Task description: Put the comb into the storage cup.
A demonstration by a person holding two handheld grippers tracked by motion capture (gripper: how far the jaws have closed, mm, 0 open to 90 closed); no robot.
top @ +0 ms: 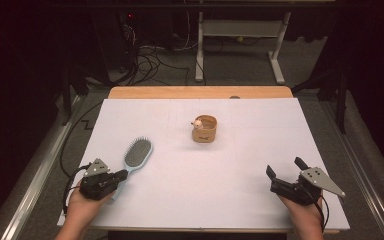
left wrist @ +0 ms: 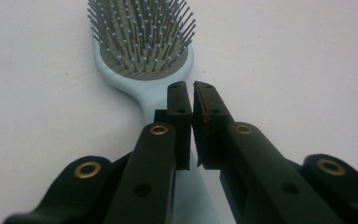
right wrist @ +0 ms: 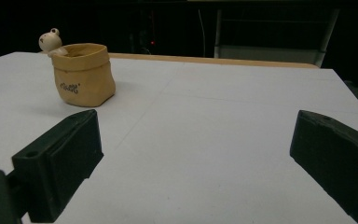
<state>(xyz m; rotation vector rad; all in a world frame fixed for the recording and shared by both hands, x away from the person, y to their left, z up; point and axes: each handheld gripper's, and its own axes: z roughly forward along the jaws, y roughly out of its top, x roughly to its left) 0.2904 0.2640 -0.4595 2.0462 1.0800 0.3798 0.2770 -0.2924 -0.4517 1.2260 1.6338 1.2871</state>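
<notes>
A light blue hairbrush (top: 138, 152) lies bristles up at the table's left, its handle pointing toward the person. My left gripper (top: 122, 174) hovers at that handle; in the left gripper view the black jaws (left wrist: 192, 86) stand together with only a thin slit between the pads, above the handle of the hairbrush (left wrist: 142, 42), and nothing shows between them. A tan sack-shaped pot (top: 204, 129) with a small pale figure (top: 198, 122) on its rim stands mid-table. My right gripper (top: 285, 167) rests open at the front right, facing the pot (right wrist: 81, 74) from a distance, its jaws (right wrist: 198, 140) wide apart.
A white sheet (top: 205, 170) covers the wooden table (top: 200, 92). Beyond the far edge, cables (top: 150, 60) trail on the floor beside a white desk frame (top: 240, 30). Dark surroundings on both sides.
</notes>
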